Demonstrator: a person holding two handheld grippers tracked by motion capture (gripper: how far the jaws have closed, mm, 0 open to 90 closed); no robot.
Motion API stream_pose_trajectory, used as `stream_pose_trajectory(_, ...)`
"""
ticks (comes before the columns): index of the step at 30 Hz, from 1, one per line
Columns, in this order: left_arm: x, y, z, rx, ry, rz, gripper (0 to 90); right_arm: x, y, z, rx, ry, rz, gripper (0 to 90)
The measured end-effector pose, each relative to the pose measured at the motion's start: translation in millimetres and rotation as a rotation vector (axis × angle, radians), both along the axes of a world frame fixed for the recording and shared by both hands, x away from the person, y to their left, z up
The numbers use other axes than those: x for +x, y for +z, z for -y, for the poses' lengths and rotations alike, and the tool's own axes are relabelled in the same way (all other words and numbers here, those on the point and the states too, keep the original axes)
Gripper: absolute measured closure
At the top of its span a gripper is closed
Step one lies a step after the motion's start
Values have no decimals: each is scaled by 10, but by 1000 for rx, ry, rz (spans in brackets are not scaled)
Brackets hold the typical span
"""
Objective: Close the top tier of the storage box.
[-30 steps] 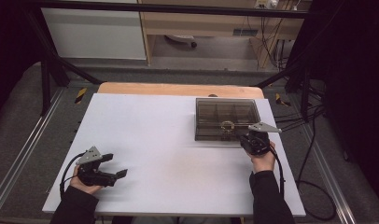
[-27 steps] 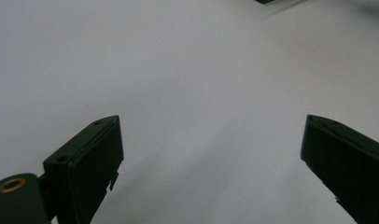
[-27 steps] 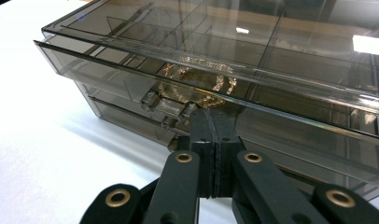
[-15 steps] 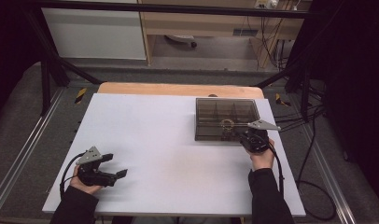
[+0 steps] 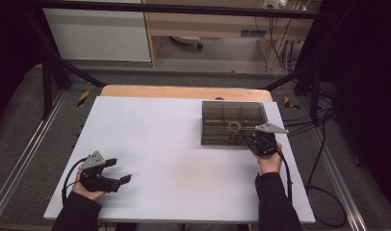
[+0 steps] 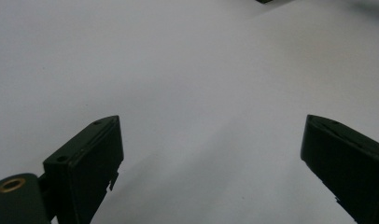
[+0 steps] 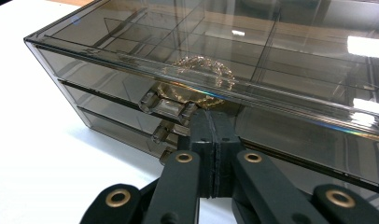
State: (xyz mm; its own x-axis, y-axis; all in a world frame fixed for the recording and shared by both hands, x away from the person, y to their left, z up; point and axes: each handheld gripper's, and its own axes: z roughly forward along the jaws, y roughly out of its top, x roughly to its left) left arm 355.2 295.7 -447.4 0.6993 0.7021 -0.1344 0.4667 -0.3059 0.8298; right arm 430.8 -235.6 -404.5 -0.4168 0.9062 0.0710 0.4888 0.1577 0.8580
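Right gripper view: right gripper (image 7: 211, 135) jaws together at drawer box (image 7: 281, 60) front (handles toward cam).

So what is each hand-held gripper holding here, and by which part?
Right hand-held gripper: shut at the smoky transparent drawer box front handles; a grip cannot be told. Left hand-held gripper: nothing.

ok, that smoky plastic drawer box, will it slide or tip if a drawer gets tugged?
The drawer box looks like thin clear plastic, nearly empty, so probably light. It sits on a smooth white table, so it would likely slide rather than tip. It's low and wide.
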Motion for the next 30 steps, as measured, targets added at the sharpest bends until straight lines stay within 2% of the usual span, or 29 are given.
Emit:
stream_pose_trajectory(8, -1, 2, -6, -1, 1, 1, 56, -23, 12, 0, -8, -2, 1, 896)
stream_pose_trajectory(11, -2, 3, -7, -1, 2, 1, 56, -78, 48, 19, -23, 1, 8, 882)
stream_pose_trajectory(15, -2, 2, -3, 1, 2, 1, 56, -181, 136, 20, -12, 24, 25, 829)
stream_pose_trajectory(17, -2, 1, 1, 2, 2, 1, 56, -232, 172, 4, -4, 48, 31, 762)
stream_pose_trajectory(22, -3, -1, 2, 3, 2, 1, 56, -341, 212, -37, 27, 95, 23, 517)
stream_pose_trajectory(26, -3, 0, 2, 2, 2, 1, 56, -395, 218, -52, 62, 141, -4, 322)
stream_pose_trajectory(30, -4, 3, 3, 3, 1, 2, 56, -453, 203, -45, 72, 168, 13, 162)
